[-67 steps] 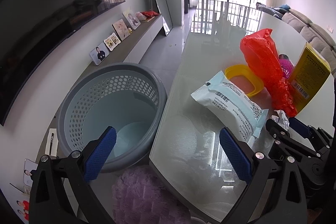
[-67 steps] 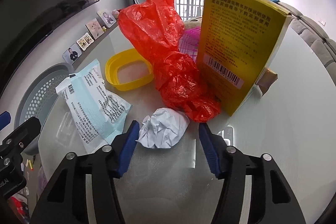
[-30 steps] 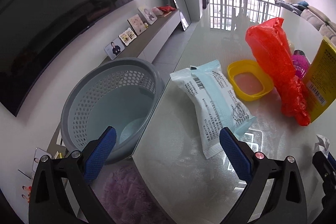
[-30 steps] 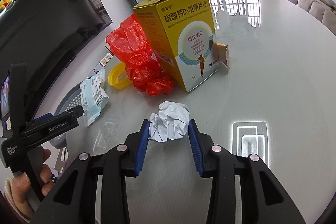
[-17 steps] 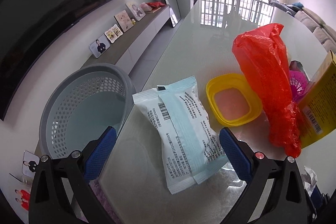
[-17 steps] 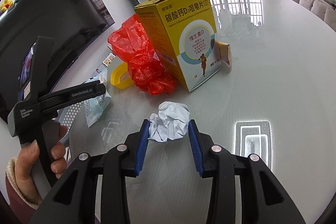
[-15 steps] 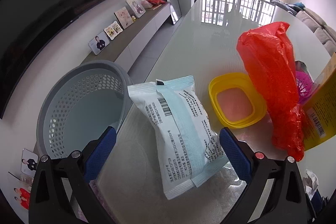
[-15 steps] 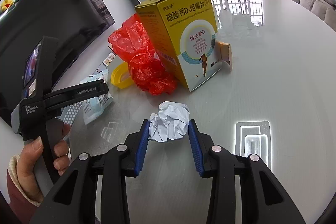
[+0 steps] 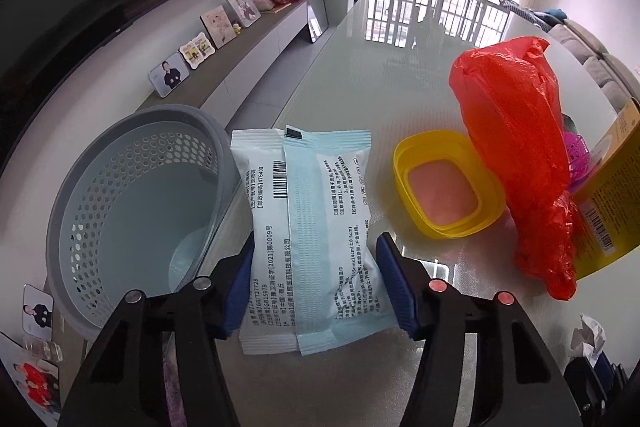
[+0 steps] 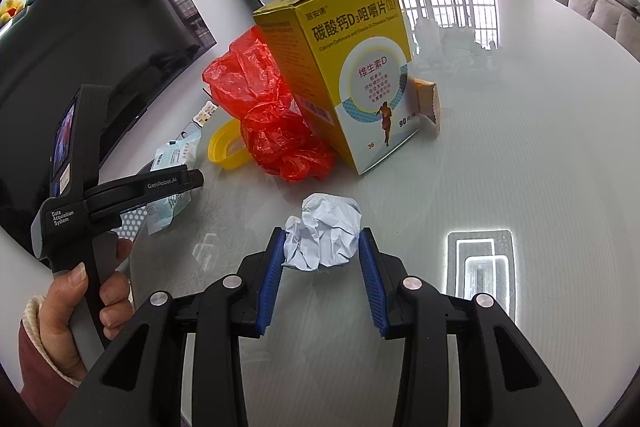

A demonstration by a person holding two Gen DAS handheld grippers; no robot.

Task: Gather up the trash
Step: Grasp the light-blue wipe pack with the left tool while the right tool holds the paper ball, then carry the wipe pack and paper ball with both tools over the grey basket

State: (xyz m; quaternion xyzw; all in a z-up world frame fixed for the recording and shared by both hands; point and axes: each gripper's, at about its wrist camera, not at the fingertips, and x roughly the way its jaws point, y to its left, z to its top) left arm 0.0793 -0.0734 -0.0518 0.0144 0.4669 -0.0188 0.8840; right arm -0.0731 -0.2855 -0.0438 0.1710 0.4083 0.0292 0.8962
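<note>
The left gripper (image 9: 316, 283) was closing its fingers around the pale packet (image 9: 308, 227) at the table edge, beside the grey basket (image 9: 132, 195) meant for trash. The crumpled paper (image 10: 322, 231) was clamped in the right gripper (image 10: 321, 277). A yellow dish (image 9: 444, 187) and red bag (image 9: 516, 147) crowded nearby.

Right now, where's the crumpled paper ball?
In the right wrist view the crumpled paper ball sits on the glass table between the right gripper's blue pads, just in front of the red bag and yellow box.
</note>
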